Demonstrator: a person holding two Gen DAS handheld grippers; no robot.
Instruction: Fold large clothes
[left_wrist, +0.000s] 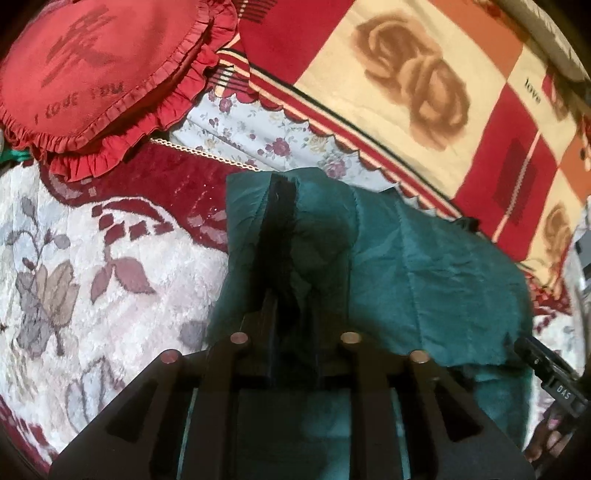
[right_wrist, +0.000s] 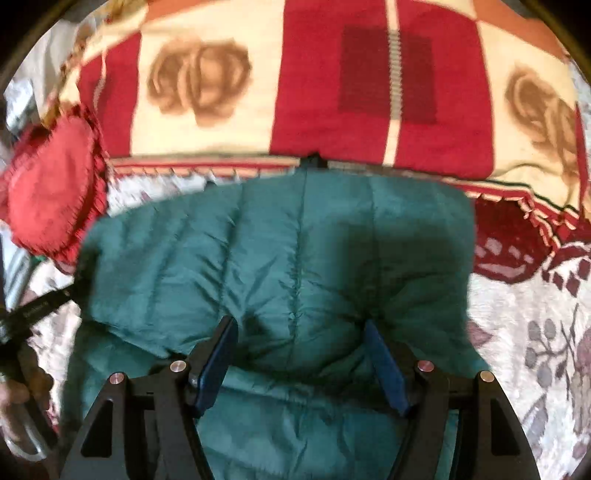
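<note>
— So where's the green quilted jacket (right_wrist: 280, 266)?

— Spread on the bed, its far edge just short of the rose blanket (right_wrist: 258, 92), heart cushion (right_wrist: 51, 203) off to one side.

— And the claws?

— Left claw (left_wrist: 291, 295) is pinched together on the jacket's dark-trimmed edge; right claw (right_wrist: 299, 354) sits apart, straddling a puffy fold.

— Risk?

— Slick fabric — it may slip out, I'd guess, or bunch unevenly.
</note>
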